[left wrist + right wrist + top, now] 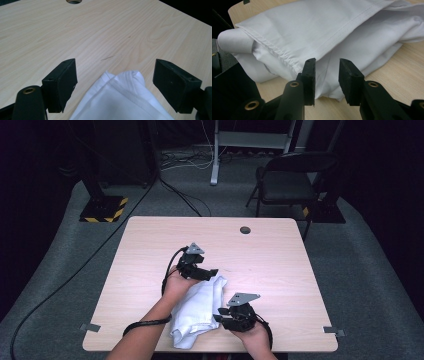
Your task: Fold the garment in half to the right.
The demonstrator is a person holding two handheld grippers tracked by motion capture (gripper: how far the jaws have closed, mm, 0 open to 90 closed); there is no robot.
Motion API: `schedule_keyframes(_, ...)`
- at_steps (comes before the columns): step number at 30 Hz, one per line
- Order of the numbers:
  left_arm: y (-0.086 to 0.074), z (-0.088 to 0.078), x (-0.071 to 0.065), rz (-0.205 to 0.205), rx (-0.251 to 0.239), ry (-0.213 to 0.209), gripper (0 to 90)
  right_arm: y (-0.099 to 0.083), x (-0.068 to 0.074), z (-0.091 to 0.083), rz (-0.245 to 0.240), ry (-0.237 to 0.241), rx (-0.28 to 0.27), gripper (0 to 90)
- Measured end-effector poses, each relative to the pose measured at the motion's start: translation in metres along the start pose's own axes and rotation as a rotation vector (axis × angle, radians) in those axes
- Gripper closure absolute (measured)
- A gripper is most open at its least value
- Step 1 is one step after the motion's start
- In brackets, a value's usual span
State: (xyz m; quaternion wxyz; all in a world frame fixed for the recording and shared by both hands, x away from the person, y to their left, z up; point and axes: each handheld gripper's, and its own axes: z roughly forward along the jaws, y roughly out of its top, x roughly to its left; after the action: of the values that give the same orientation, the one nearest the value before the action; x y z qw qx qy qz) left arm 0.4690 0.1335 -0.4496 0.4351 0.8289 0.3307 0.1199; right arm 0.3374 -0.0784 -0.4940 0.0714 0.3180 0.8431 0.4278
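Wood table (280,270) on grey carpet (370,285); cloth (200,312) between open left gripper (113,82), right gripper (327,75) seemingly ajar.

A cloth (199,312) is lying on the table (280,265), toward its six o'clock edge. The left gripper (207,272) is sitting at the cloth's twelve o'clock corner, the right gripper (221,316) at its three o'clock side. A chair (287,182) is standing beyond the table at one o'clock.
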Motion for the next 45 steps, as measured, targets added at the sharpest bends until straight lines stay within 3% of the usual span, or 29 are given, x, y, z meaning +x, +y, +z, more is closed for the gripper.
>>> schedule_keyframes(4,-0.009,-0.015,0.001,0.002,0.011,-0.025,17.2,0.002,-0.003,-0.001,0.022,0.007,0.002,58.3)
schedule_keyframes(9,-0.026,-0.029,0.001,0.013,0.034,-0.024,17.1,0.005,-0.005,0.001,0.048,0.042,-0.011,52.3)
schedule_keyframes(17,-0.058,-0.041,-0.005,0.047,0.094,-0.008,17.1,0.009,-0.004,0.007,0.029,0.052,0.012,39.7)
schedule_keyframes(25,-0.083,-0.031,0.001,0.009,0.132,-0.004,16.7,0.007,-0.004,0.029,0.011,0.074,0.072,36.1)
schedule_keyframes(32,-0.094,-0.019,0.000,0.046,0.150,0.002,17.9,-0.004,-0.013,0.046,0.028,0.073,0.107,34.7)
schedule_keyframes(42,-0.098,-0.005,-0.002,0.084,0.177,-0.007,19.5,-0.007,-0.003,0.047,-0.098,-0.019,0.118,37.1)
schedule_keyframes(45,-0.096,-0.001,0.000,0.101,0.165,-0.021,19.9,-0.009,-0.002,0.048,-0.102,-0.045,0.101,36.6)
